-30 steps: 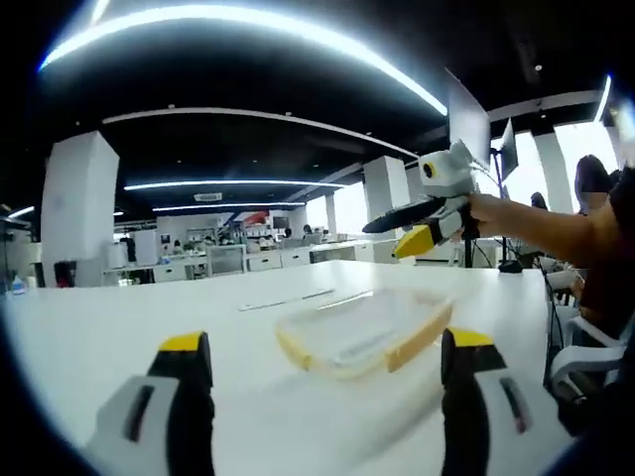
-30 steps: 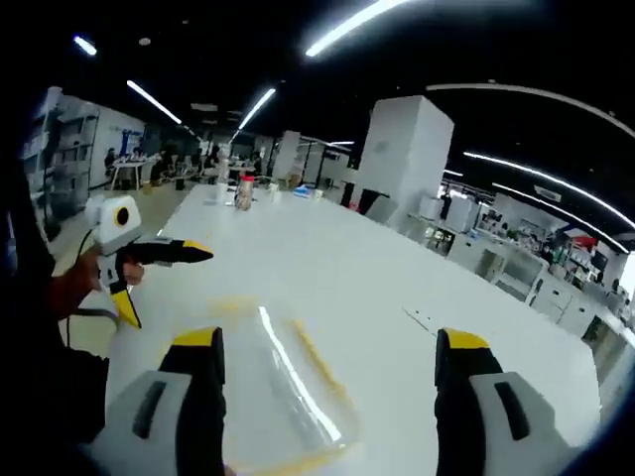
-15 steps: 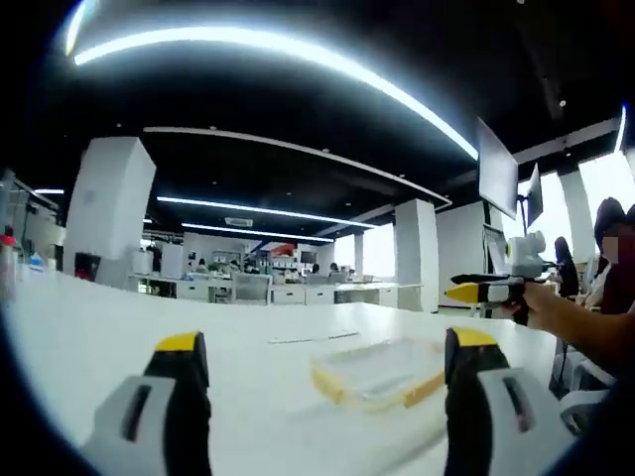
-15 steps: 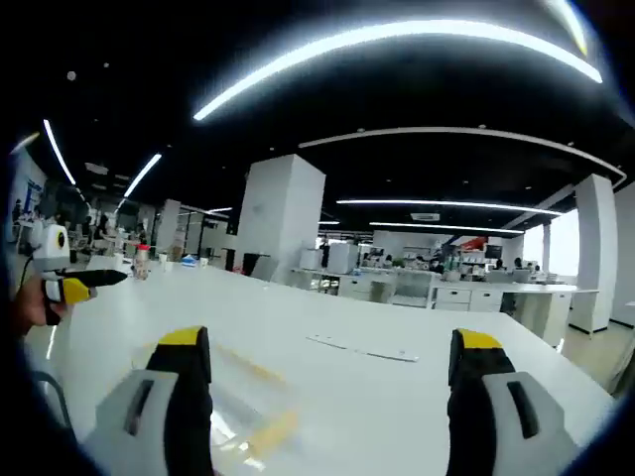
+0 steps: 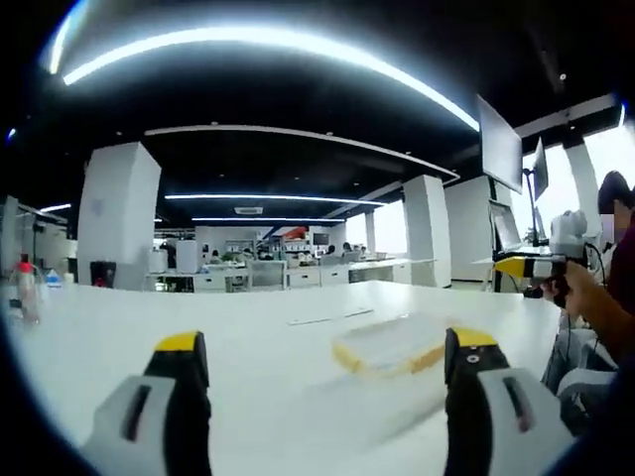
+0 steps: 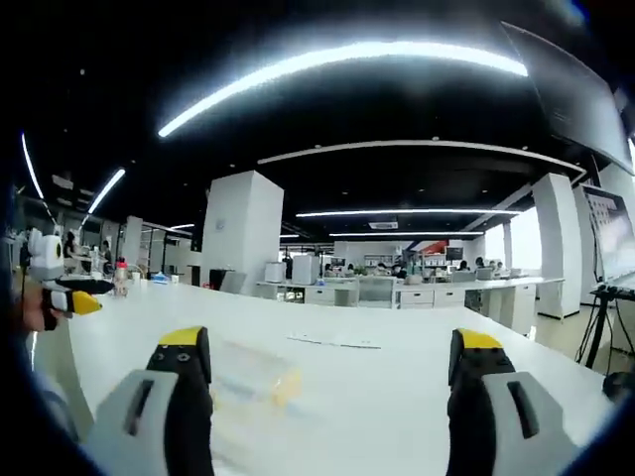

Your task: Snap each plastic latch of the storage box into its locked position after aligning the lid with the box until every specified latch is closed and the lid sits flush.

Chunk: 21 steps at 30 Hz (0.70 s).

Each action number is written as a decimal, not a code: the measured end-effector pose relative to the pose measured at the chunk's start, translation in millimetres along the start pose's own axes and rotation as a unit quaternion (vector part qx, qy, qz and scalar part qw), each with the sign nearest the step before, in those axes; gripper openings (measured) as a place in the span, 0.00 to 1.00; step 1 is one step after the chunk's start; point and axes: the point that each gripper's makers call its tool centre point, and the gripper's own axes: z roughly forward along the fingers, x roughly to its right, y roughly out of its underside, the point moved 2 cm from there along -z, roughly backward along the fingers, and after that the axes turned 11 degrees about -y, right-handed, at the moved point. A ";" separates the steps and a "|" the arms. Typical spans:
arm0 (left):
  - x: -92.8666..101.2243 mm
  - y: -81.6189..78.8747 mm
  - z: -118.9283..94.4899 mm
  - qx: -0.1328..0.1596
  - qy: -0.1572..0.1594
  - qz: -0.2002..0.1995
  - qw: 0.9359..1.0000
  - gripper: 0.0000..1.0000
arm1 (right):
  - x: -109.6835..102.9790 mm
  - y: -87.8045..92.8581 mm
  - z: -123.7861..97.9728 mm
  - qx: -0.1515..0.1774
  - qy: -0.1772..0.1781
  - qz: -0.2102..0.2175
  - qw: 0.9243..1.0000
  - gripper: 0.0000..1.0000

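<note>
Both my grippers hang with jaws spread wide, grasping nothing: left gripper [image 5: 322, 382], right gripper [image 6: 327, 382]. On the white table [image 5: 248, 332], the clear, yellow-edged storage box [image 5: 392, 347] lies ahead, toward my left gripper's right jaw, and blurred just past my right gripper's left jaw.

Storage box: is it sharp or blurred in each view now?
Left gripper view: the box is softly blurred, its yellow edges smeared. Right gripper view: the box is a faint, very blurred patch, latches unreadable; ceiling lights glare in both.
</note>
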 end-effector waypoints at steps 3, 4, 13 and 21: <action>-1.6 -9.9 -10.1 0.008 -0.010 0.003 1.000 0.99 | -4.6 -1.5 -9.0 -0.006 0.007 0.003 1.000 1.00; -1.8 -12.5 -12.8 0.010 -0.012 0.006 1.000 0.99 | -5.7 -4.4 -12.7 0.000 0.012 0.005 1.000 1.00; -3.7 -20.6 -29.7 0.001 -0.052 0.010 0.999 0.99 | -13.6 -17.2 -32.0 0.017 0.059 0.024 0.998 1.00; 3.2 -6.9 -38.7 -0.023 -0.046 -0.014 0.999 0.99 | -21.7 -7.5 -37.3 -0.005 0.054 0.073 0.996 1.00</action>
